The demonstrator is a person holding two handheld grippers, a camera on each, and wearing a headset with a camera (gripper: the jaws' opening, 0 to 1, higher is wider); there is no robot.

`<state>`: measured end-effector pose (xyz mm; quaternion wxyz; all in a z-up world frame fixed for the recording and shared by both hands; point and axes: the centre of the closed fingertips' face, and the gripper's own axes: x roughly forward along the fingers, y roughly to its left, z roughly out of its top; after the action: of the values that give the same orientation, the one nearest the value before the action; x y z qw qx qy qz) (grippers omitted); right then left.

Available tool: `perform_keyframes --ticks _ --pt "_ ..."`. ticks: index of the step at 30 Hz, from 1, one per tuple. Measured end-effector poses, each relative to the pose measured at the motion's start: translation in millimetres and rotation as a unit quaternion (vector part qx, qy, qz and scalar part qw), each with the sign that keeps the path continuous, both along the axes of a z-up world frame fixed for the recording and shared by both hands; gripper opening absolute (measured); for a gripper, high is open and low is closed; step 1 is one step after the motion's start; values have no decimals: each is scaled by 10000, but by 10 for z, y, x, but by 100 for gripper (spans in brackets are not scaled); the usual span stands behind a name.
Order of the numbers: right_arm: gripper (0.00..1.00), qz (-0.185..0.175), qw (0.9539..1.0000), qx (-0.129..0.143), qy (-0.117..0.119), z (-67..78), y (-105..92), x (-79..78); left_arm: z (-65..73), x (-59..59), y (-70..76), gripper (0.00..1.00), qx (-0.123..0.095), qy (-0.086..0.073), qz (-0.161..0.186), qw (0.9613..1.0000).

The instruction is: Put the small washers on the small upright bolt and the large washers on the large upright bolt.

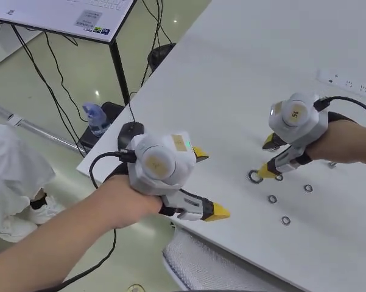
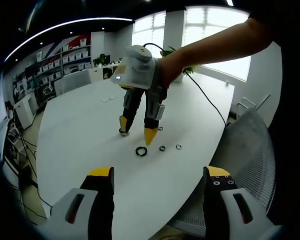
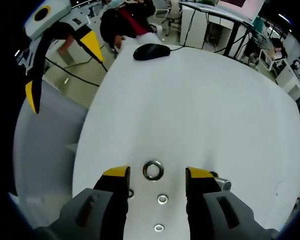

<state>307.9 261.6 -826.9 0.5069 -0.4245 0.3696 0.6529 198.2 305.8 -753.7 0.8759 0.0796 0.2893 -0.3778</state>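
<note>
Bolt sits half hidden behind the right gripper, near large washer.

The head view looks down on the table. The left gripper view faces the right gripper. The right gripper view hangs close over the washers, which all three views share.

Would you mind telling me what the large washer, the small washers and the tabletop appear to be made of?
Large washer: likely steel, a grey ring with bright glints on a darker sheen.
Small washers: probably plated metal, since they look paler and shinier silver.
Tabletop: seemingly laminate or painted board. It is plain white and smooth, with only soft reflections.
</note>
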Motion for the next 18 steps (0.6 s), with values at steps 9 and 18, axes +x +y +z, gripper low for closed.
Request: perform_keyframes --ticks 9,18 --pt "45 -17 9999 -106 -109 -213 -65 -66 4 -12 -12 78 -66 36 8 10000" --pt "45 -173 9996 -117 -162 -358 -95 -57 -14 -8 -46 80 -46 90 -48 9999"
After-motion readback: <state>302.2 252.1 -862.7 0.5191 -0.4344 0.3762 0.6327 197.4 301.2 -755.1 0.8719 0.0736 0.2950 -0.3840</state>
